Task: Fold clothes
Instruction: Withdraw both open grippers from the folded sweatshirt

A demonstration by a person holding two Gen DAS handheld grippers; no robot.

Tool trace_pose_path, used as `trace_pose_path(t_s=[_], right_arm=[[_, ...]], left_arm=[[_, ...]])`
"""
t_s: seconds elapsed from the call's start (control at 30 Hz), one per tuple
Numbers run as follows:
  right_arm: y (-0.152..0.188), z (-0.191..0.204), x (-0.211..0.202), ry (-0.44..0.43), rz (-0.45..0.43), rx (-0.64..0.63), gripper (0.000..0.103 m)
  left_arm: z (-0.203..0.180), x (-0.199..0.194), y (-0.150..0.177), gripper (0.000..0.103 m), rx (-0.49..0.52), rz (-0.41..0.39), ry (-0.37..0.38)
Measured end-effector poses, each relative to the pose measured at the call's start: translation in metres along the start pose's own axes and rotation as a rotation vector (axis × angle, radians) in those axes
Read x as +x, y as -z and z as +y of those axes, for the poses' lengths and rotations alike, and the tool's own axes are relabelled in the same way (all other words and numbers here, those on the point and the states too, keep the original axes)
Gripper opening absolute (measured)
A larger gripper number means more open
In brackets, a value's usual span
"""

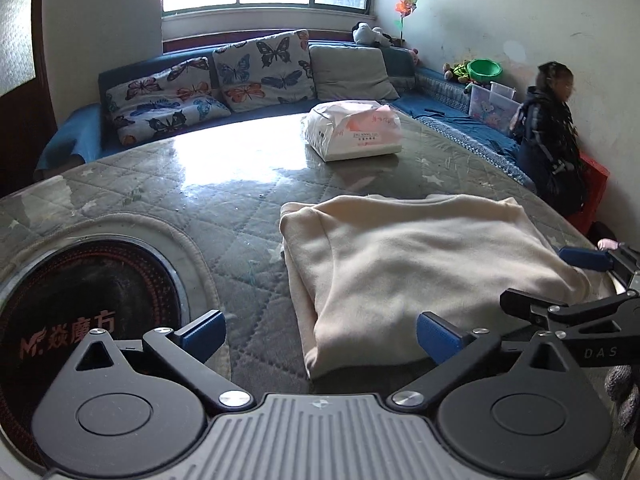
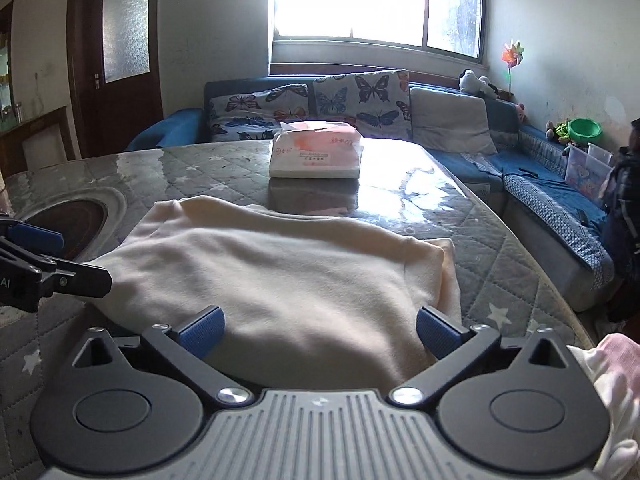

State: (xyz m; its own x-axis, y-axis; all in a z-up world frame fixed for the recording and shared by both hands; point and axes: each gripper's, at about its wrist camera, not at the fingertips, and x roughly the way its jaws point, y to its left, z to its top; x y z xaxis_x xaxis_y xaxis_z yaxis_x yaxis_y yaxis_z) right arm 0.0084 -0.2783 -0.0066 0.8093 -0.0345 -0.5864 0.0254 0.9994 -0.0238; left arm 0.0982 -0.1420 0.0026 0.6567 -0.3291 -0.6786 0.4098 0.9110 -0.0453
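Folded cream garment (image 2: 280, 272) on table (image 1: 208, 184), both grippers' fingers apart, "DAS" on right gripper (image 1: 596, 352).

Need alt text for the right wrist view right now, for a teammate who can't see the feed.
A folded cream garment lies on a quilted table, with the open right gripper low over its near edge. The left gripper pokes in at the left edge. Behind sit a tissue pack and a blue sofa.
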Motion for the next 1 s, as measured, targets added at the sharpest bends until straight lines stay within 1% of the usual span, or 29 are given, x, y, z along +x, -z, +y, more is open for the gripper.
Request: trace_pose_path(t_s=[0.07, 0.23, 0.37, 0.53, 0.6, 0.67, 0.8, 0.83, 0.87, 0.9, 1.0], right_arm=[[0.001, 0.003, -0.002, 0.008, -0.005, 0.002, 0.103], [0.006, 0.011, -0.012, -0.013, -0.014, 0.009, 0.103], [0.01, 0.018, -0.017, -0.028, -0.019, 0.007, 0.103], [0.013, 0.025, -0.02, -0.041, -0.016, -0.001, 0.103], [0.015, 0.027, -0.02, -0.05, -0.015, -0.002, 0.103], [0.016, 0.03, -0.021, -0.055, -0.014, -0.002, 0.103], [0.018, 0.033, -0.021, -0.06, -0.011, -0.001, 0.103], [0.019, 0.033, -0.021, -0.06, -0.01, 0.0, 0.103], [0.02, 0.034, -0.02, -0.062, -0.008, 0.001, 0.103], [0.021, 0.034, -0.02, -0.063, -0.005, 0.001, 0.103], [0.023, 0.036, -0.019, -0.07, 0.002, 0.0, 0.103]], left_arm=[[-0.001, -0.002, 0.004, 0.103, 0.007, 0.002, -0.004], [-0.002, -0.006, 0.014, 0.103, 0.013, 0.01, -0.024], [0.003, -0.011, 0.02, 0.103, -0.009, 0.009, -0.022], [0.01, -0.013, 0.021, 0.103, -0.033, 0.024, -0.039], [0.016, -0.011, 0.022, 0.103, -0.054, 0.046, -0.03], [0.022, -0.01, 0.024, 0.103, -0.061, 0.058, -0.004], [0.026, -0.005, 0.032, 0.103, -0.048, 0.08, -0.046], [0.027, -0.003, 0.034, 0.103, -0.05, 0.089, -0.039], [0.03, -0.002, 0.036, 0.103, -0.053, 0.097, -0.017], [0.031, -0.002, 0.037, 0.103, -0.05, 0.093, -0.003], [0.031, -0.003, 0.042, 0.103, -0.015, 0.075, 0.004]])
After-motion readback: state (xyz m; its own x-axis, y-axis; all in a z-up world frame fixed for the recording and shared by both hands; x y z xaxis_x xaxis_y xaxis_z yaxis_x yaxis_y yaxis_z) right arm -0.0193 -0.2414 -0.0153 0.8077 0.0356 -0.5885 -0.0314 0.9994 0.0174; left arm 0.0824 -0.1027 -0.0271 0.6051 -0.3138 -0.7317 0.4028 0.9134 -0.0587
